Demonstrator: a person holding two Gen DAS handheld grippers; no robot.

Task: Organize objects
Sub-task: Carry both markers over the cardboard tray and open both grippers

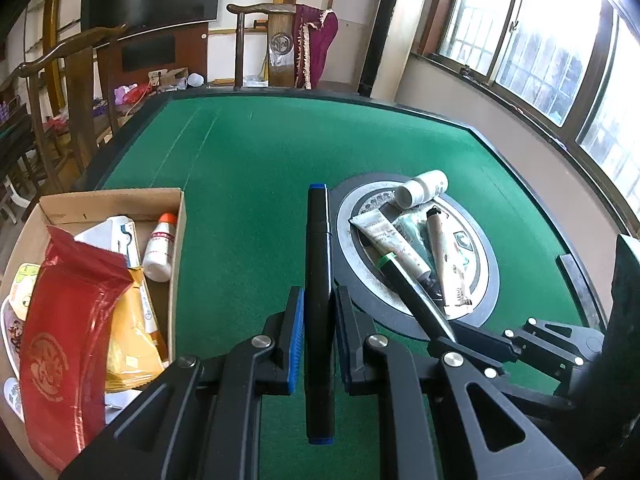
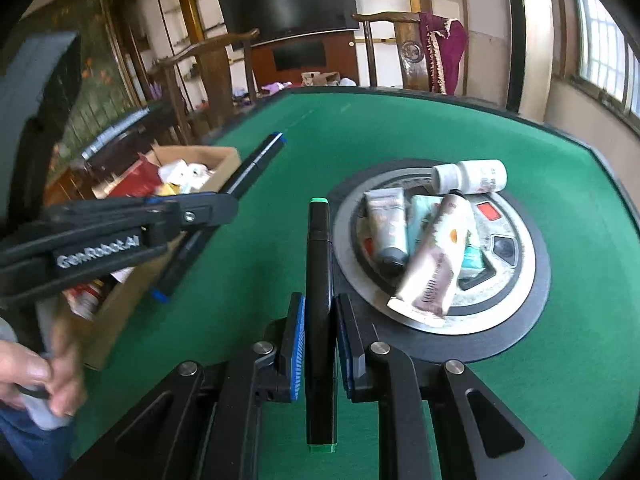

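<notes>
The worktop [image 1: 248,168] is a green felt surface with a raised dark rim on all visible sides. A round control panel [image 1: 486,280] is set into its centre. A cardboard box [image 1: 178,240] stands at the left edge, already holding a red foil pouch [image 1: 60,320], a yellow packet [image 1: 132,332] and a small white bottle with an orange cap [image 1: 160,248].

On the round control panel lie three cosmetic tubes [image 2: 436,256] and a white pill bottle [image 2: 472,178] on its side, overlapping one another.

The left hand-held gripper [image 1: 318,336] is clamped on a black marker with blue end caps [image 1: 319,240], held above the felt just right of the box. The right hand-held gripper [image 2: 320,340] is clamped on a black marker with green end caps [image 2: 319,248], held beside the panel's left rim.

Hazards:
- Both markers are gripped near mid-length and project well past the fingertips. A swing toward the box could strike the box wall with the leading end and twist the marker in the pads.
- The two hand-held grippers are near each other. Simultaneous travel to the box risks a collision between them.
- The box is crowded. The tall red foil pouch may block a drop, leaving a marker propped on the rim.
- The pill bottle can roll if the tubes are disturbed.

Clearances: the felt between box and panel is open, as is the far half of the worktop. Free box space appears only near the small white bottle.
</notes>
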